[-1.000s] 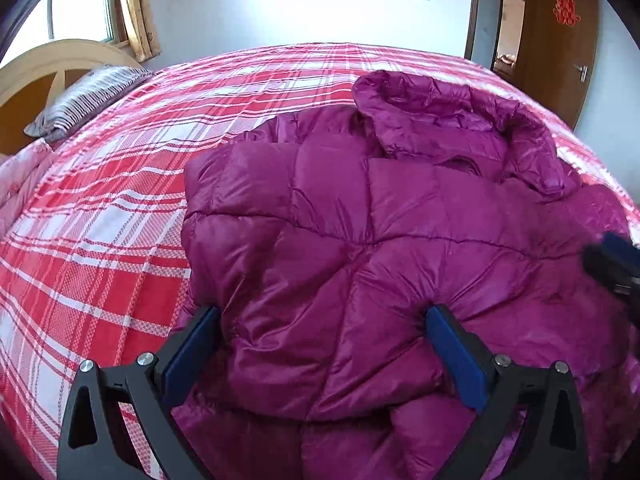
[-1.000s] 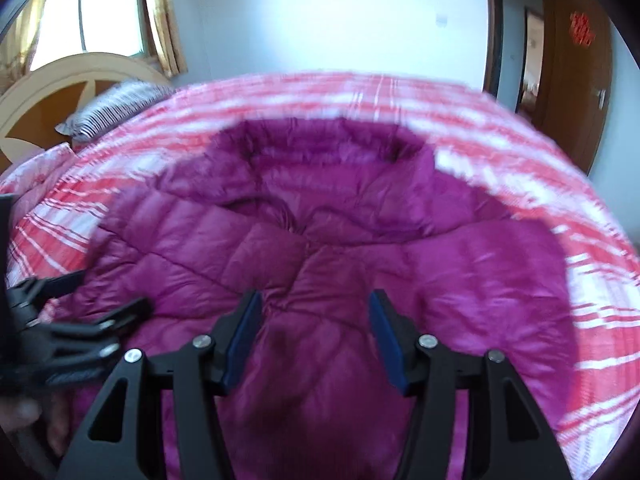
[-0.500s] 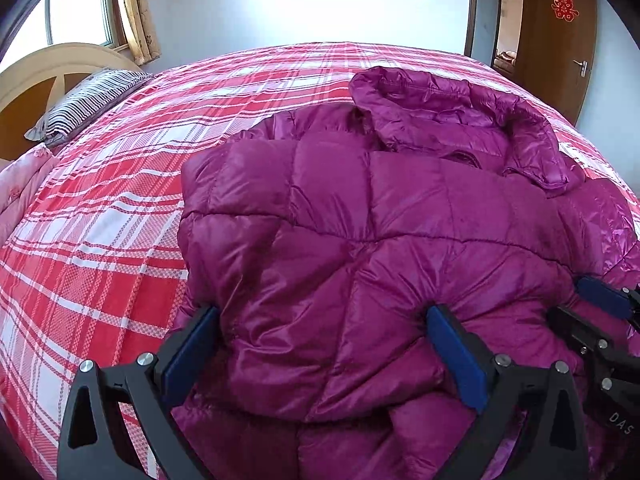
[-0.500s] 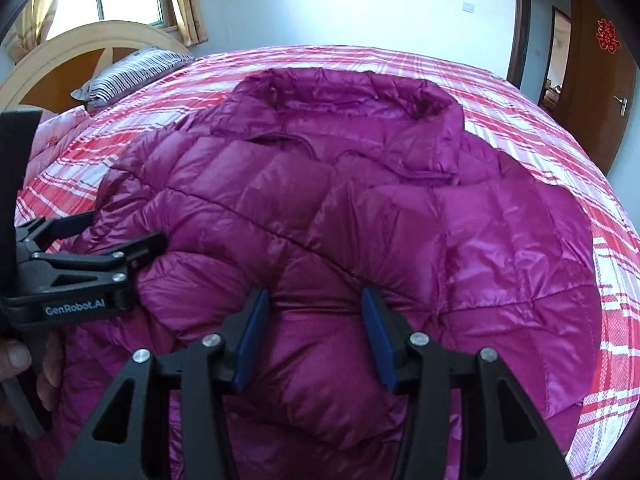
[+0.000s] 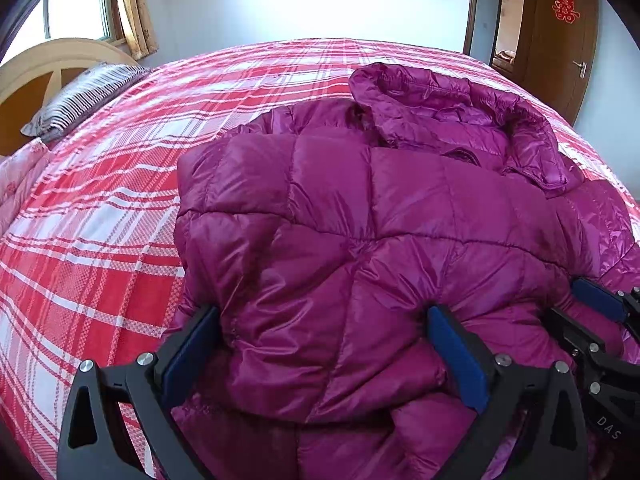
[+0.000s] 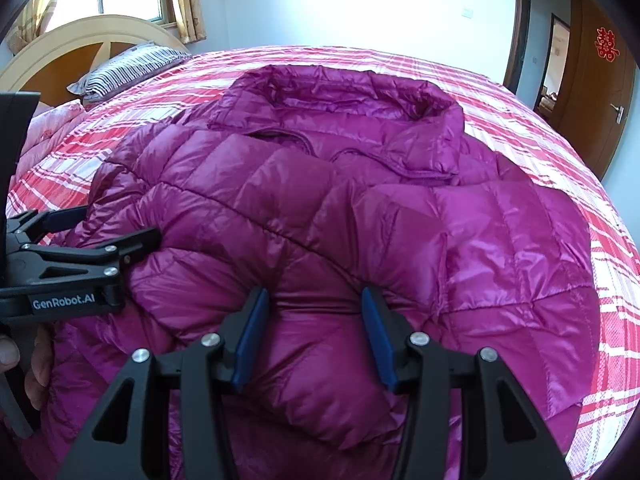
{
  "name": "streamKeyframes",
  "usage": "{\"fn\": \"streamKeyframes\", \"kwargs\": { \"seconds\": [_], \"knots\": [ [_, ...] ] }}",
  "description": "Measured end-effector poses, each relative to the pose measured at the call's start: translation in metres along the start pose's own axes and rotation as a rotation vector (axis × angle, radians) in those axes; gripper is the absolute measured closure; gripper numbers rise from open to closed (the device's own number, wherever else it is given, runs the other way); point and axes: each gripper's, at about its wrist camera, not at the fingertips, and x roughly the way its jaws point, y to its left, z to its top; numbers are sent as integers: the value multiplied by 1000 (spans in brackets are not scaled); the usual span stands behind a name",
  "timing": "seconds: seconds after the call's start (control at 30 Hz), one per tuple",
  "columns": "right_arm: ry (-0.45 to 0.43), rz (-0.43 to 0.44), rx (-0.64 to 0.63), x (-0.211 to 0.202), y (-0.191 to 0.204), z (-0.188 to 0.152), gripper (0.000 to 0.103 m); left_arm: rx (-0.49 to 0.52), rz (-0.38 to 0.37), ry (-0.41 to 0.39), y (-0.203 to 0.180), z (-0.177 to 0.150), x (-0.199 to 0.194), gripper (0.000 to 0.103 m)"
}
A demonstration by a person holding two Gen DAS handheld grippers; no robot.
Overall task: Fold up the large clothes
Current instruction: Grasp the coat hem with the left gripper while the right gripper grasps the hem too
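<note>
A shiny purple quilted down jacket (image 5: 360, 216) lies on the bed, collar at the far side, its left side folded over the middle. My left gripper (image 5: 324, 340) stands wide at the near hem, and a thick puffy fold fills the gap and presses both blue pads. My right gripper (image 6: 316, 308) is narrower, its pads squeezing a raised fold of the jacket (image 6: 312, 208) near the hem. In the right wrist view the left gripper (image 6: 120, 224) sits at the left, with a person's hand (image 6: 36, 364) below it. The right gripper (image 5: 568, 300) shows at the right edge of the left wrist view.
The bed carries a red and white plaid sheet (image 5: 100, 208). A striped pillow (image 5: 84, 96) and a curved wooden headboard (image 6: 92, 40) are at the far left. A brown door (image 6: 600, 92) stands at the far right beyond the bed's edge.
My right gripper came down onto the jacket and its jaws narrowed on a fold; it now shows at the right edge of the left wrist view. The left gripper stayed put.
</note>
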Motion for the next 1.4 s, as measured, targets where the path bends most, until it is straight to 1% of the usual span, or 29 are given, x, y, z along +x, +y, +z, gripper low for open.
{"fn": "streamKeyframes", "kwargs": {
  "seconds": [0.13,0.23,0.3,0.37,0.4,0.47,0.53,0.6,0.67,0.7,0.8,0.9,0.97,1.0,1.03,1.07,1.1,1.13,1.2,1.23,1.3,1.37,1.4],
  "knots": [
    [-3,-9,-8,0,1,0,52,17,-30,6,5,8,-12,1],
    [-8,-2,-3,-1,0,0,52,-4,-55,-74,14,35,-37,1],
    [-11,-3,-4,-1,0,-1,52,-38,-70,-113,21,66,-46,1],
    [-16,-7,-7,-1,1,-1,52,-77,-100,-121,23,101,-39,1],
    [-17,-8,-8,-1,1,-2,52,-97,-106,-123,24,113,-33,1],
    [-21,-10,-8,-1,2,-2,52,-143,-127,-114,21,142,-11,1],
    [-24,-15,-12,-1,2,-2,52,-173,-146,-91,16,161,9,1],
    [-27,-22,-19,-2,4,-2,52,-189,-192,-83,9,178,28,1],
    [-29,-24,-20,-2,4,-3,52,-140,-210,-51,-8,189,45,1],
    [-30,-24,-19,-2,4,-3,51,-113,-210,-50,-16,191,49,1],
    [-33,-22,-18,-1,4,-3,51,-10,-174,-31,-44,195,67,1],
    [-36,-13,-11,-1,2,-4,51,77,-143,-21,-61,185,79,1],
    [-38,-8,-6,-2,1,-4,51,135,-101,-26,-67,178,85,12],
    [-38,-6,-5,-2,1,-4,51,153,-92,-22,-67,176,86,32],
    [-39,-4,-4,-2,0,-4,51,164,-86,-9,-67,175,88,50],
    [-38,-2,-4,-2,0,-3,51,159,-78,6,-65,174,90,53],
    [-38,6,0,-3,-1,-3,51,156,-78,5,-63,174,89,56],
    [-41,28,14,-5,-4,-2,51,158,-92,-13,-61,173,87,56],
    [-32,114,73,-13,-21,6,51,167,-94,-27,-60,172,84,56],
    [-34,130,92,-17,-27,11,51,166,-104,-27,-59,172,84,56],
    [-56,140,130,-31,-48,31,49,167,-98,-24,-59,171,85,56],
    [-57,150,133,-36,-64,55,45,153,-106,-22,-58,173,86,56],
    [-66,128,123,-37,-73,69,44,141,-116,-24,-57,174,87,56]
  ]
}}
